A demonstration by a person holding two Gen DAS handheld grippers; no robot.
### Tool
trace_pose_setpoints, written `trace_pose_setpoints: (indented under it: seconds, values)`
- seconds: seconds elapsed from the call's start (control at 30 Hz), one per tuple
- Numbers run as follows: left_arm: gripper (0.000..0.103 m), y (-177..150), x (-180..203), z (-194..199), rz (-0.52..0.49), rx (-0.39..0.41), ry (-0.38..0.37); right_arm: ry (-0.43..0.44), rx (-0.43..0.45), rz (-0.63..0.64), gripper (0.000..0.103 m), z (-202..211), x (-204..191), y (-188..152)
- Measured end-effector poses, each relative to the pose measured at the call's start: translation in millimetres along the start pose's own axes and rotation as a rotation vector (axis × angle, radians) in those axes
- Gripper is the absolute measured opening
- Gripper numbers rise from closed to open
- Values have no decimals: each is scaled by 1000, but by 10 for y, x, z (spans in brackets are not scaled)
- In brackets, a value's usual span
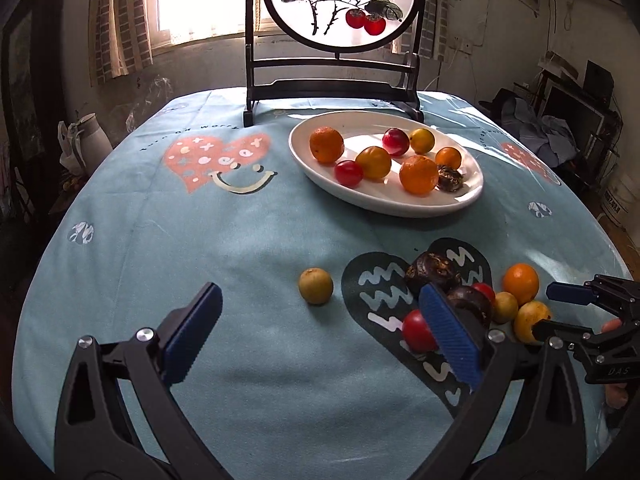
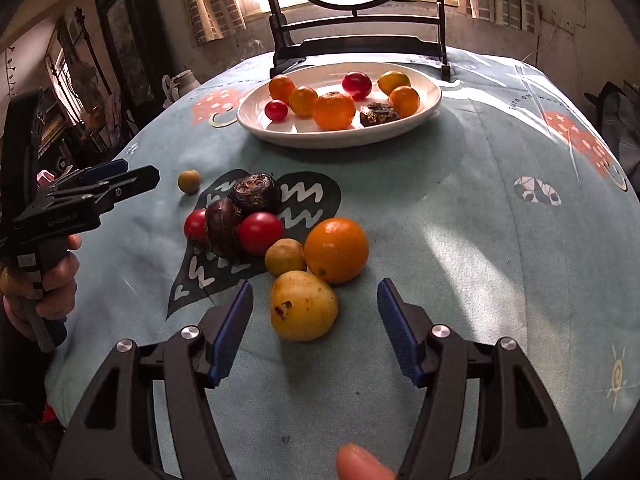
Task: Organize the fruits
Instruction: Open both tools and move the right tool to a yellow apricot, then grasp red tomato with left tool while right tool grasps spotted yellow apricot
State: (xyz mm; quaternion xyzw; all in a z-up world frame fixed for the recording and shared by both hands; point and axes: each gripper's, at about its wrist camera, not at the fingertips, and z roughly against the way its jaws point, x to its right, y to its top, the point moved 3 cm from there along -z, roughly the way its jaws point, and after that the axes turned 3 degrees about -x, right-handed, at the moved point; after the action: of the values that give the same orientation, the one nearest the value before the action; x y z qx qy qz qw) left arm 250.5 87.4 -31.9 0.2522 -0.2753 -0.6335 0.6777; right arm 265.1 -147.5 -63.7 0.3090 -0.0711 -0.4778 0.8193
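A white oval plate (image 1: 384, 204) (image 2: 424, 114) at the far side holds several fruits: oranges, red and yellow ones, one dark one. A loose pile lies on the cloth: an orange (image 2: 336, 250) (image 1: 520, 283), a large yellow fruit (image 2: 303, 306) (image 1: 530, 319), a small yellow one (image 2: 285, 257), two red ones (image 2: 261, 233) (image 2: 195, 226), two dark ones (image 2: 254, 194) (image 2: 222, 228). A lone small yellow fruit (image 1: 315, 285) (image 2: 189, 181) lies apart. My left gripper (image 1: 320, 334) is open and empty, just short of the lone fruit. My right gripper (image 2: 315, 320) is open, with the large yellow fruit between its fingers.
A black wooden stand (image 1: 332, 92) with a round painted screen stands behind the plate. The blue patterned tablecloth (image 1: 200, 240) covers a round table. A white jug (image 1: 94, 136) sits beyond the left edge. Room clutter (image 1: 568, 120) lies to the right.
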Motion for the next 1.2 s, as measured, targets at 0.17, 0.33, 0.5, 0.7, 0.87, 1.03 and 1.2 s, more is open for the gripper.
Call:
trace_pose_setpoints:
  seconds: [0.17, 0.33, 0.5, 0.7, 0.87, 1.03, 1.2]
  values:
    - [101, -19, 50, 8, -24, 8, 1, -1, -27, 29, 53, -66, -52, -43]
    - [101, -56, 198, 14, -91, 7, -41, 11, -55, 41, 39, -114, -71, -72]
    - [85, -167, 475, -25, -231, -23, -124, 50, -46, 24, 37, -48, -45, -68]
    - [52, -297, 691, -140, -349, -79, -172, 65, -2, -21, 37, 63, 41, -31]
    - [48, -326, 695, -227, -361, -104, -170, 72, -3, -21, 37, 69, 32, -35]
    - [41, -327, 699, -324, -373, -124, -163, 68, -3, -23, 37, 67, 39, -36]
    - [39, -317, 702, -407, -382, -143, -172, 67, -1, -25, 37, 70, 44, -39]
